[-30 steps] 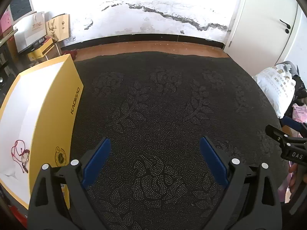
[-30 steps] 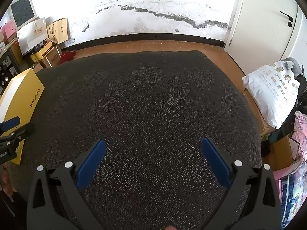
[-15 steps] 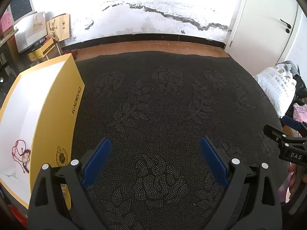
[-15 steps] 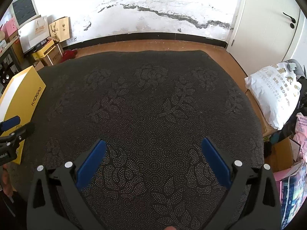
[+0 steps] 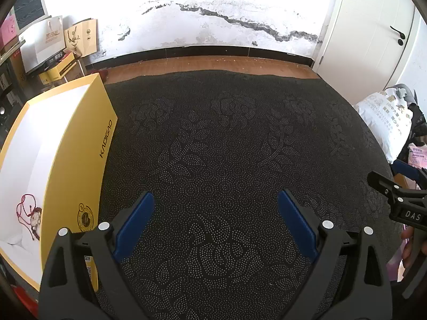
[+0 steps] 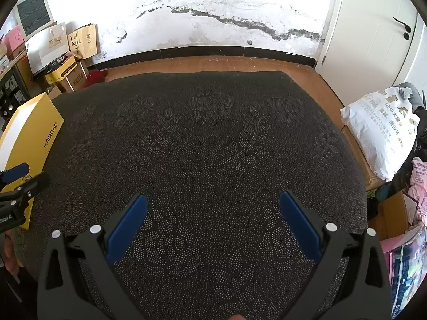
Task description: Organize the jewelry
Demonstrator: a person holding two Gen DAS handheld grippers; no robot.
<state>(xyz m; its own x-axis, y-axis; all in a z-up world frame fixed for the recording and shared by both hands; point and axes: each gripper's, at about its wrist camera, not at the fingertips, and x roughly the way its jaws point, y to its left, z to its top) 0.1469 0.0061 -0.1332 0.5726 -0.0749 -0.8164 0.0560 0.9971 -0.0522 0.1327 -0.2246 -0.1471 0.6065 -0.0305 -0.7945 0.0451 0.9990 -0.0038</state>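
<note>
Unmoved: red-corded bracelet (image 5: pixel 29 217), coiled loosely.

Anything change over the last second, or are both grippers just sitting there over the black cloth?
Almost nothing. Both views drift very slightly; nothing was gripped or released. The left gripper and right gripper stay open and empty above the black cloth. The red-cord jewelry lies unmoved inside the yellow box.

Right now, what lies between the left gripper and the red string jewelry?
In the left wrist view, the yellow box's wall stands between the left gripper and the red string jewelry.
</note>
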